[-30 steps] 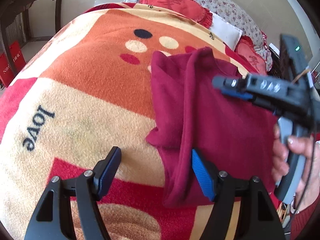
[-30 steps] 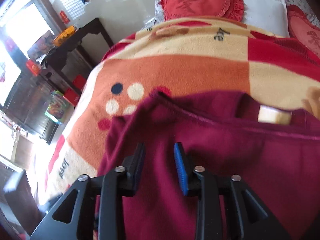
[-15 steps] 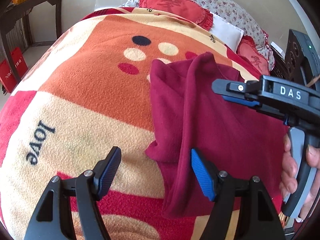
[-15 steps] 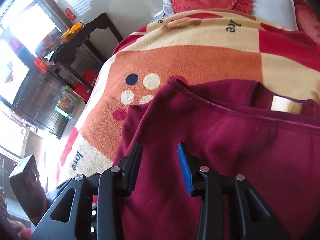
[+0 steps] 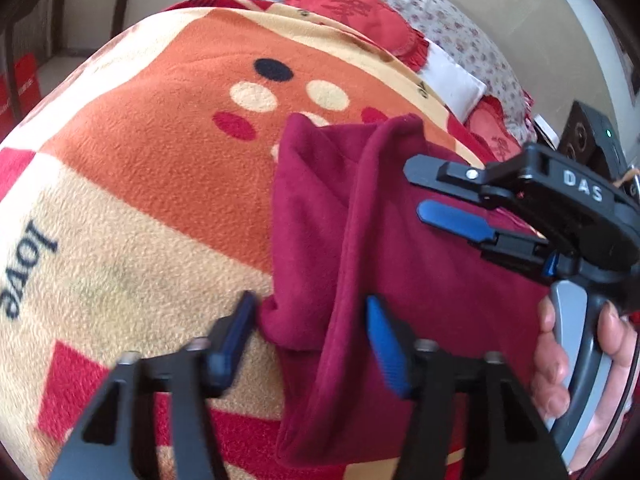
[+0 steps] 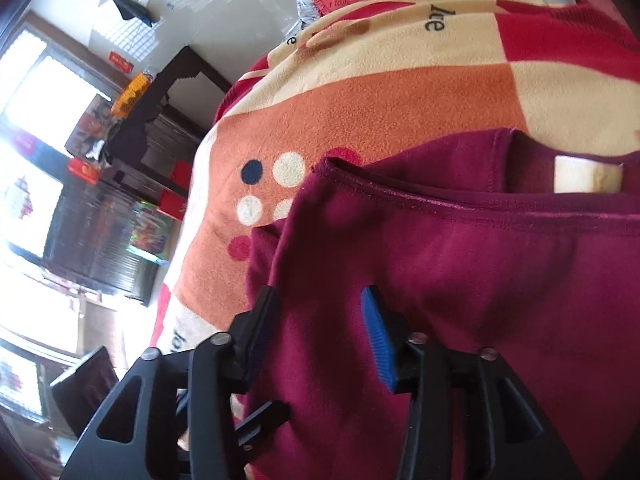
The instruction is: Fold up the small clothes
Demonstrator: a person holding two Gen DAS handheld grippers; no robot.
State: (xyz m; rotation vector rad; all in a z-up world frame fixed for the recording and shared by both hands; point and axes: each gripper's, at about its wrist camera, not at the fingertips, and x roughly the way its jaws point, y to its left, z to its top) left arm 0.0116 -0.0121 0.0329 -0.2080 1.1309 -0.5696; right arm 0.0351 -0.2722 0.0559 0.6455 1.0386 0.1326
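1. So the thing I'm folding is a dark red fleece top [image 5: 400, 264], lying on the patterned blanket [image 5: 160, 160] that covers the bed. From the right wrist view I can see its neckline [image 6: 460, 204] and a pale label [image 6: 586, 176] inside the collar, so that end points away from me toward the red cushions [image 5: 352, 16].

2. One side of the top is already flapped over onto itself. There's a raised ridge of cloth running down the middle in the left wrist view, and the doubled edge bunches up low on the blanket side.

3. My left gripper [image 5: 308, 340] has its jaws spread wide, nothing pinched. It sits right at that bunched lower corner, one finger on the blanket side and the other over the fleece. My guess is it's lined up like that to straddle the folded edge before biting down.

4. My right gripper [image 6: 316, 336] is also released, jaws apart, hanging over the body of the top nearer the collar end. From the left camera you can see it hover above the cloth, with the hand [image 5: 560, 364] on its grey handle. Can't tell if the fingertips actually touch the fabric.

5. Having one claw near the hem and one up near the shoulder makes sense to me: grab both ends of the same edge and the fold stays straight.

6. Watch-out: fleece is thick, so a shallow bite could grab just the top layer.
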